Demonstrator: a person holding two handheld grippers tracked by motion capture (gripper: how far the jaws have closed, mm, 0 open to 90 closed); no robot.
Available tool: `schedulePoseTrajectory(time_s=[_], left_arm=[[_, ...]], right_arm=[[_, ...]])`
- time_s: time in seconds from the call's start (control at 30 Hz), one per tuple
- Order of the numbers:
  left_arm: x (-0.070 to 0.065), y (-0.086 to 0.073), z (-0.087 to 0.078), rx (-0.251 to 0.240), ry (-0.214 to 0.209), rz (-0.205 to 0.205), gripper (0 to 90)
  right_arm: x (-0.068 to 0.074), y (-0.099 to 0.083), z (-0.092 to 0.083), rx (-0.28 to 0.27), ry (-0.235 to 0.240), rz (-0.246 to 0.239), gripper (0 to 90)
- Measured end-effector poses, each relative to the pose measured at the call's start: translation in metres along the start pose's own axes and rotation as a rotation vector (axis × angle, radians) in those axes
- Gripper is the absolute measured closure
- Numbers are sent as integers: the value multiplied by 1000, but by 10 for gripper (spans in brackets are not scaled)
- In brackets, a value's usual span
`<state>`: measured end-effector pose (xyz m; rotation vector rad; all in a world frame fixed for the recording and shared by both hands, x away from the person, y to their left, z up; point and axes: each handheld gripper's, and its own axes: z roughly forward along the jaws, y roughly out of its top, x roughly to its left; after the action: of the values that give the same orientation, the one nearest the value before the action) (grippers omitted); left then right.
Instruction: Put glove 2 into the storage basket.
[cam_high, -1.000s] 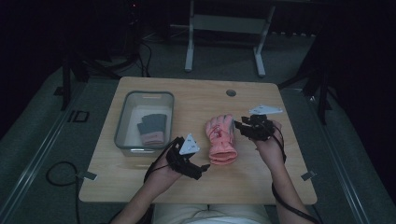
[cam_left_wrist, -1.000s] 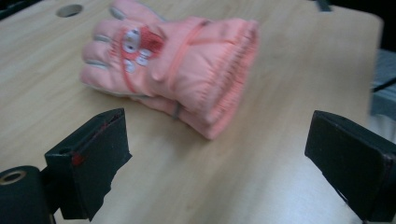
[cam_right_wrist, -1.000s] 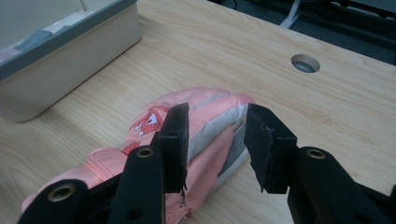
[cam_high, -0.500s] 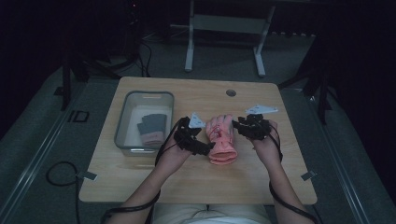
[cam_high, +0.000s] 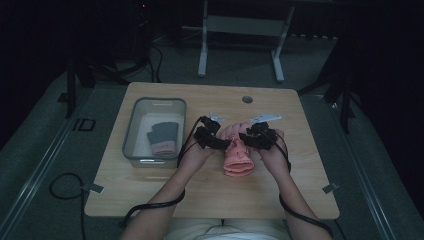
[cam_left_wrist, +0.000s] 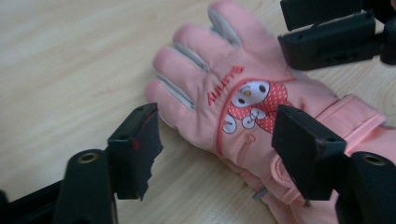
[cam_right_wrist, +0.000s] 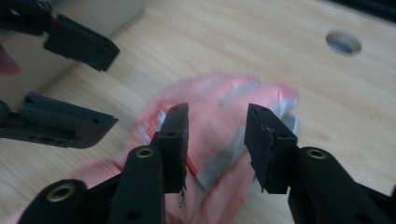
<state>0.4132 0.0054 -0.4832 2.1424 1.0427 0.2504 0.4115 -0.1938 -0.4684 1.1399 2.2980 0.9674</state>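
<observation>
A pink glove (cam_high: 238, 159) with a cartoon patch (cam_left_wrist: 247, 107) lies flat on the wooden table (cam_high: 150, 195), fingers pointing away from the person. My left gripper (cam_high: 216, 138) sits at its left side. Its jaws have just been closing and stand open astride the glove's back (cam_left_wrist: 217, 144); the left pad rests over bare wood beside the glove. My right gripper (cam_high: 258, 137) hovers over the glove's fingers (cam_right_wrist: 217, 140), blurred. Its jaws have just been opening, and a gap shows between its pads and the glove. The right gripper's jaws reach into the left gripper view's top right.
A clear plastic bin (cam_high: 131, 135) stands on the table's left half and holds a dark grey glove (cam_high: 162, 132) with a pink cuff. A round cable hole (cam_high: 247, 99) lies near the far edge. Black cables trail off the table's front.
My left gripper has moved from the table's front up to the glove's left side, its jaws narrower now. My right gripper has sunk a little toward the glove's fingers. The glove has stayed put.
</observation>
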Motion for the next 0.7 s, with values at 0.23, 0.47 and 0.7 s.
schedulePoseTrajectory(time_s=[0.23, 0.47, 0.7], left_arm=[[11, -8, 28, 71, -92, -119, 242], [22, -18, 57, 114, -218, -224, 247], [30, -22, 67, 94, -400, -312, 553]], right_arm=[[-15, -23, 17, 101, 26, 65, 477], [-33, -36, 29, 162, 133, 170, 489], [-34, -42, 31, 140, 194, 200, 636]])
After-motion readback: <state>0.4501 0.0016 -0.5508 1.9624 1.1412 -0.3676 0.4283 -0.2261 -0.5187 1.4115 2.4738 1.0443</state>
